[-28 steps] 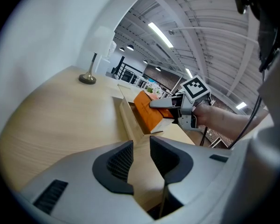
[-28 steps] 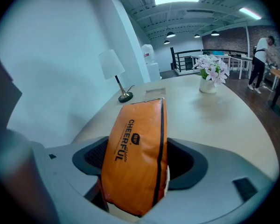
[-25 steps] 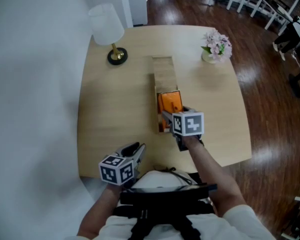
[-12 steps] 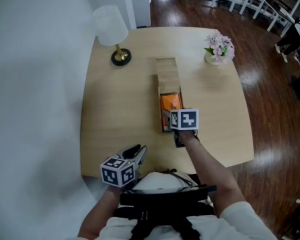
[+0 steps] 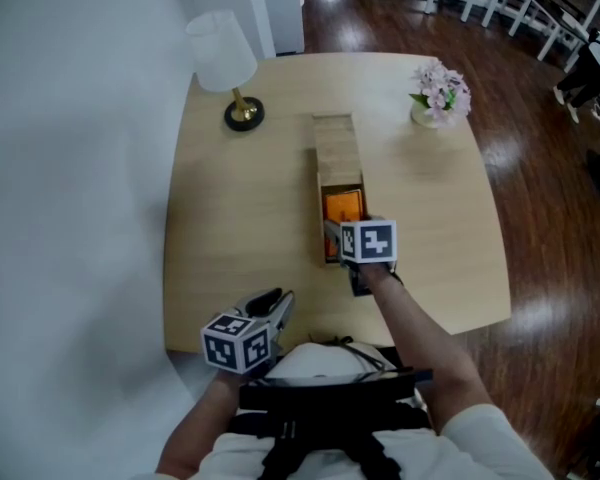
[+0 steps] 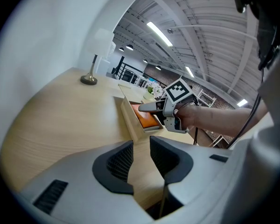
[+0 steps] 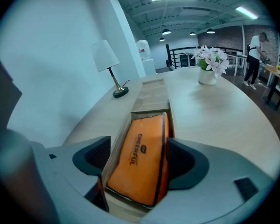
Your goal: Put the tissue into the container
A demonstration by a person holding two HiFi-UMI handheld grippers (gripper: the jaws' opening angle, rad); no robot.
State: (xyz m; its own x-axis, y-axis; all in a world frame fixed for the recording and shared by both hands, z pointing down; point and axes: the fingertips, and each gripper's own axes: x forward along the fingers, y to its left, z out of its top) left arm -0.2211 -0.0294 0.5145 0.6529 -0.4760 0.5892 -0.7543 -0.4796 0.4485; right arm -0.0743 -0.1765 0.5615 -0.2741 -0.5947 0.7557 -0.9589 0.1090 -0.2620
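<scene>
Orange plastic-wrapped tissue pack [image 5: 342, 206] in the long wooden container [image 5: 335, 148].
Head view: my right gripper [image 5: 346, 234] is at the container's open near end on the pale wooden table [image 5: 240, 218]; my left gripper [image 5: 276, 302] hovers by the table's near edge. Left gripper view: jaws narrowly apart, empty. Right gripper view: jaws wide, clasping the pack, which lies slanted in the container.

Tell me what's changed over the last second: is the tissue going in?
The right gripper has come down a little, lowering the orange tissue pack deeper into the wooden container. Its jaws stay on the pack; nothing was let go. The left gripper, lamp and flowers stayed put.
</scene>
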